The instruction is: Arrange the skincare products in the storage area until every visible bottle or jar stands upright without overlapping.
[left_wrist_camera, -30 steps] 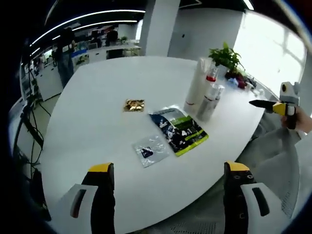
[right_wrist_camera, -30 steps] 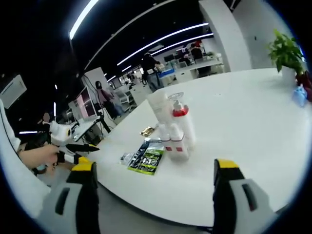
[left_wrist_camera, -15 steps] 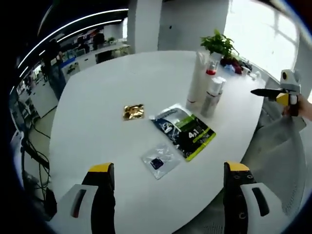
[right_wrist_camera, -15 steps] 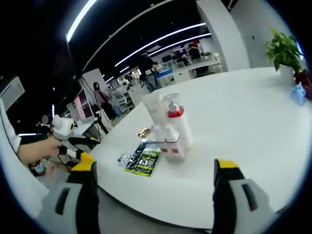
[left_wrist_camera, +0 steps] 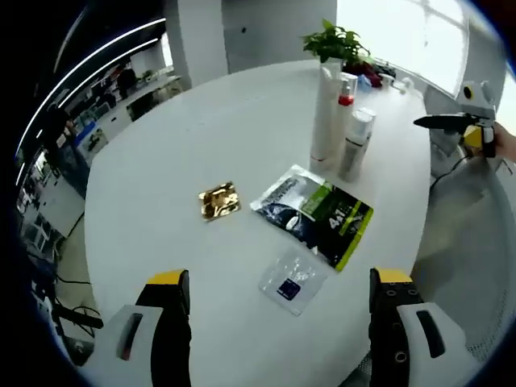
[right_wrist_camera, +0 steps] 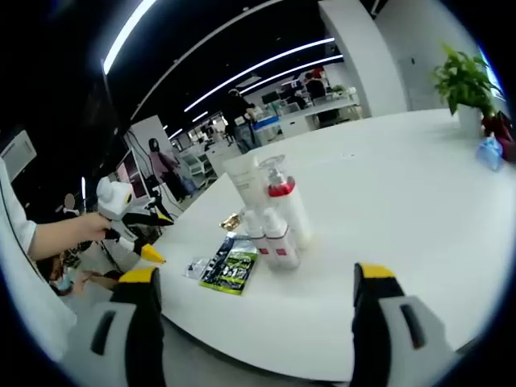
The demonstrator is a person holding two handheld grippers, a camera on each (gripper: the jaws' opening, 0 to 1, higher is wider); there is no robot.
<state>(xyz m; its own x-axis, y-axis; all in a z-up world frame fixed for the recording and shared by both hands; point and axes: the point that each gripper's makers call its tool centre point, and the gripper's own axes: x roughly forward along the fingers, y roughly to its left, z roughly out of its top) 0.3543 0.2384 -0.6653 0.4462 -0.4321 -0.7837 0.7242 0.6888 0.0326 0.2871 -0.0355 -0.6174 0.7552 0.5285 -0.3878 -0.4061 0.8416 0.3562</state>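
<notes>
**Bottles upright in a cluster, both grippers spread and empty**

Left gripper (left_wrist_camera: pixel 280 302): jaws spread wide, nothing between them, held above the near edge of the white table (left_wrist_camera: pixel 161 161). Right gripper (right_wrist_camera: pixel 256 294): jaws likewise wide apart and empty, hovering off the table's edge, also seen from the left gripper view at the right side (left_wrist_camera: pixel 451 122), held in a hand.

Standing upright and close together on the table: a tall white tube (left_wrist_camera: pixel 325 113), a pump bottle with a red collar (left_wrist_camera: pixel 345 89) just behind it, and a shorter white bottle (left_wrist_camera: pixel 356 143) beside them. Same cluster in the right gripper view, tube (right_wrist_camera: pixel 246 181) at the back, pump bottle (right_wrist_camera: pixel 284 201), two small white bottles with red bands (right_wrist_camera: pixel 270 239) in front.

Lying flat near the bottles: a dark and green sachet (left_wrist_camera: pixel 316 214), a small clear packet (left_wrist_camera: pixel 292 279) nearer the left gripper, a gold foil packet (left_wrist_camera: pixel 219 200) apart to the side.

Potted plant (left_wrist_camera: pixel 332 42) at the far edge of the table
</notes>
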